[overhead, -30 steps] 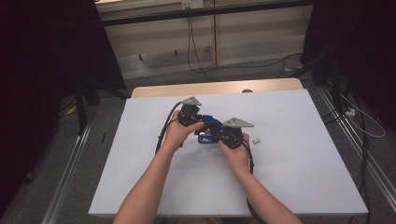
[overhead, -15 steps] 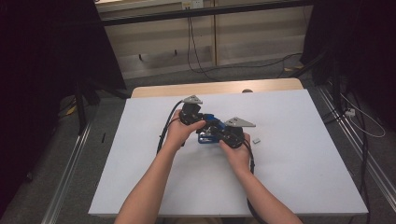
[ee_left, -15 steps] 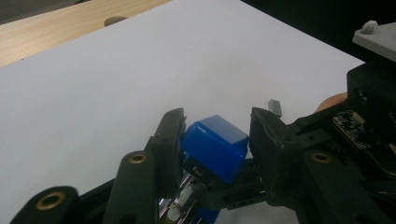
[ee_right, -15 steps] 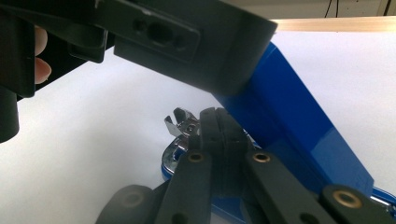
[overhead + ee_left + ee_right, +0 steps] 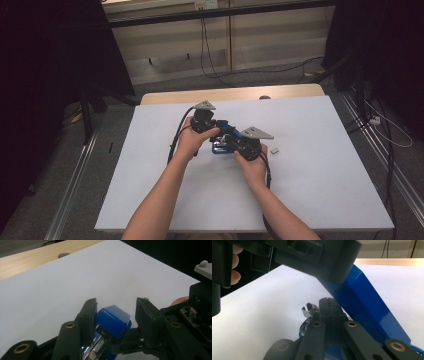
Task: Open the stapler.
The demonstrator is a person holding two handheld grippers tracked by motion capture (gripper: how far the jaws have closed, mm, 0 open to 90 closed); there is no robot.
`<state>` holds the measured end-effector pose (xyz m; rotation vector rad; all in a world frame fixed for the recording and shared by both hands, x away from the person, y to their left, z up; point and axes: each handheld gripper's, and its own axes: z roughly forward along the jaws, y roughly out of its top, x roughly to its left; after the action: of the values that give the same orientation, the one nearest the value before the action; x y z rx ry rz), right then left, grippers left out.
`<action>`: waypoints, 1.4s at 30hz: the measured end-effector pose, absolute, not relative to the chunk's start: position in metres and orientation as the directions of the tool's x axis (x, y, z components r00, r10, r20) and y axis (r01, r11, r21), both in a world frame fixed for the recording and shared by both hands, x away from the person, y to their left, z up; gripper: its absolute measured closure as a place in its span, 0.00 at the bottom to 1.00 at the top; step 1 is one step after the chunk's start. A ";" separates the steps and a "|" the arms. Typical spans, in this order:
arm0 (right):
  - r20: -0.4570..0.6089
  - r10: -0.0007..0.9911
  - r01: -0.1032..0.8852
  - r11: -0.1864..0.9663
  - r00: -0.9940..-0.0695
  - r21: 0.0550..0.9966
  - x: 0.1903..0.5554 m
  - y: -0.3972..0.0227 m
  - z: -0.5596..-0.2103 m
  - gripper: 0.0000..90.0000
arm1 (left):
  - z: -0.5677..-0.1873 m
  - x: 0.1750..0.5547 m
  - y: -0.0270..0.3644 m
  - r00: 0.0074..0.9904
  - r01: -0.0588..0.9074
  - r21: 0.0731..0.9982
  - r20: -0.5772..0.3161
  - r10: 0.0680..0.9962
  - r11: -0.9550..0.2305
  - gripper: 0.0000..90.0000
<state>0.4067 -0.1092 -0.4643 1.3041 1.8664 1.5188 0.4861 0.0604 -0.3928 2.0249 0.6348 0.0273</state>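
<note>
High view: a blue stapler (image 5: 223, 141) sits mid-table, lying left-right between both grippers. The left gripper (image 5: 115, 315), jaws just opening, straddles its raised lid; the right gripper (image 5: 329, 305) is clamped on its metal front end.

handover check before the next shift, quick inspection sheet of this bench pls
surface: white sheet over a wooden table, no marks seen
job's things: blue stapler between both grippers, its top raised
clutter: one small grey piece lying apart, right of the stapler
grippers: left gripper has just been opening, stapler top between its jaws with a gap at one pad; right gripper shut by the stapler's metal part, grip on it unclear
cables: gripper cables trail over the sheet; floor cables behind the table
surroundings: dark curtains on both sides, floor rails
</note>
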 end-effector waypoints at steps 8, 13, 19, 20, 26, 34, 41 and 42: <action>0.235 0.841 0.391 -0.031 -0.487 0.920 0.405 -0.110 -0.465 1.00 | -0.392 0.486 0.063 0.866 0.427 0.814 -0.244 0.437 -0.393 0.56; 0.237 0.839 0.392 -0.031 -0.489 0.919 0.405 -0.110 -0.464 1.00 | -0.391 0.485 0.064 0.875 0.408 0.814 -0.221 0.430 -0.413 0.55; 0.240 0.837 0.395 -0.031 -0.492 0.918 0.405 -0.111 -0.464 1.00 | -0.395 0.488 0.072 0.869 0.425 0.803 -0.234 0.436 -0.417 0.57; 0.241 0.836 0.397 -0.030 -0.493 0.917 0.405 -0.111 -0.464 1.00 | -0.396 0.488 0.073 0.867 0.428 0.804 -0.238 0.437 -0.413 0.57; 0.241 0.836 0.402 -0.027 -0.493 0.915 0.406 -0.111 -0.465 1.00 | -0.397 0.489 0.076 0.870 0.426 0.795 -0.228 0.438 -0.432 0.66; 0.236 0.838 0.401 -0.023 -0.492 0.916 0.408 -0.109 -0.465 1.00 | -0.393 0.487 0.072 0.864 0.439 0.801 -0.252 0.436 -0.407 0.68; 0.232 0.841 0.405 -0.016 -0.489 0.914 0.415 -0.105 -0.463 1.00 | -0.391 0.487 0.069 0.861 0.441 0.804 -0.253 0.440 -0.400 0.68; 0.232 0.841 0.405 -0.018 -0.488 0.914 0.416 -0.104 -0.462 1.00 | -0.391 0.487 0.069 0.860 0.443 0.803 -0.256 0.441 -0.399 0.68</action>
<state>0.4155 -0.1043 -0.4625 1.2964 1.8747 1.5128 0.4873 0.0689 -0.3908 2.0398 0.6447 -0.0030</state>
